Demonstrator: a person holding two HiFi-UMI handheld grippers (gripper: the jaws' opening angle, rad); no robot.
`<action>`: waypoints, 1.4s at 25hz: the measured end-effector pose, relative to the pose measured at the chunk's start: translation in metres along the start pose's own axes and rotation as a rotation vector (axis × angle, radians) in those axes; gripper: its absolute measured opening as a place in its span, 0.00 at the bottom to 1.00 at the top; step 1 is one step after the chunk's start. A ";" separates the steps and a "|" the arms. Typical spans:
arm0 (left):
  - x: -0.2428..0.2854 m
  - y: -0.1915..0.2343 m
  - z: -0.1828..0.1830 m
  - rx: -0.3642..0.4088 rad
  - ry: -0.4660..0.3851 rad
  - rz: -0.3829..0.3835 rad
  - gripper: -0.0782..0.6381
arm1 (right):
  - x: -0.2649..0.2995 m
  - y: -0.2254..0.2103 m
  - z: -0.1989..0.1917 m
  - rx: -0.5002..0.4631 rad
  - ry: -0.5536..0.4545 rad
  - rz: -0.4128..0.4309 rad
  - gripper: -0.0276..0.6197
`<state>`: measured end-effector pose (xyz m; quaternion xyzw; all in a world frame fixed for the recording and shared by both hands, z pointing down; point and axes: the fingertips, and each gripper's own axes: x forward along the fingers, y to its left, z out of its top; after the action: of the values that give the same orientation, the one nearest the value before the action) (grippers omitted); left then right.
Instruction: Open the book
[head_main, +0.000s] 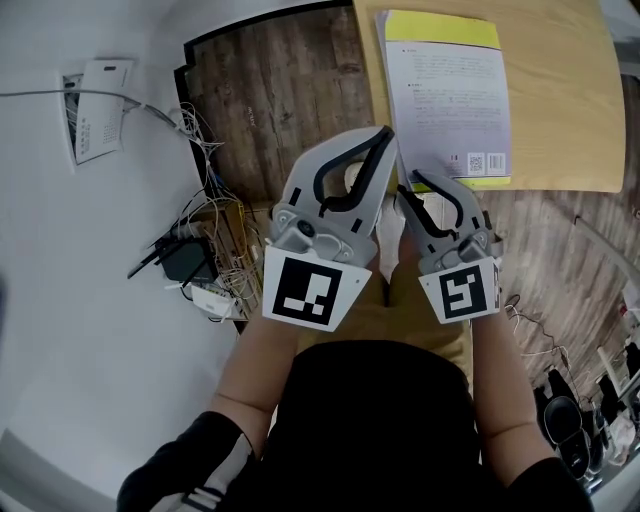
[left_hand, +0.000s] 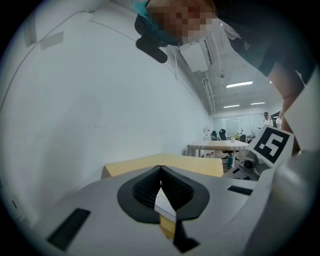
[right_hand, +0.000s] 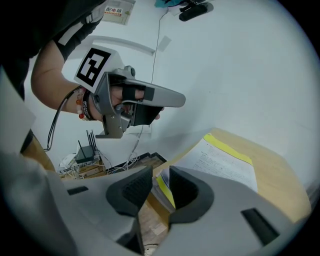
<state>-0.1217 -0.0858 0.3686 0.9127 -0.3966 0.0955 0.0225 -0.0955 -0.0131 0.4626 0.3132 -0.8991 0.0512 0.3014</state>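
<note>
- Head view: book (head_main: 450, 90) lying flat and closed on table (head_main: 570, 110), upper right of frame. Left gripper (head_main: 387, 132) at frame centre, tip against the book's left edge. Right gripper (head_main: 407, 188) just right of it, by the book's lower left corner.
- Left gripper view: pads together, low centre, seemingly pinching a thin white leaf at the book's corner (left_hand: 165, 206), with yellow beneath. Risks: a single leaf caught, so creasing or tearing on the lift rather than opening; or a shallow bite slipping free.
- Right gripper view: jaws partly apart and holding nothing, with the book's corner (right_hand: 162, 192) showing in the gap, low centre. Risks: closing on the whole stack and clamping it shut; or nudging the book, so near the table edge, off it.
</note>
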 end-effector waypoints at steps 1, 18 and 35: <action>-0.001 0.000 0.000 -0.007 -0.003 0.002 0.12 | -0.001 0.001 0.001 0.007 -0.006 0.003 0.21; -0.002 -0.009 -0.006 -0.016 0.002 0.008 0.12 | -0.011 -0.006 -0.006 -0.048 0.023 -0.128 0.16; 0.002 -0.016 -0.007 -0.009 0.010 -0.002 0.12 | -0.021 -0.008 -0.015 -0.001 0.028 -0.144 0.16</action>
<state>-0.1100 -0.0757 0.3768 0.9126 -0.3959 0.0982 0.0289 -0.0701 -0.0045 0.4622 0.3760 -0.8701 0.0332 0.3169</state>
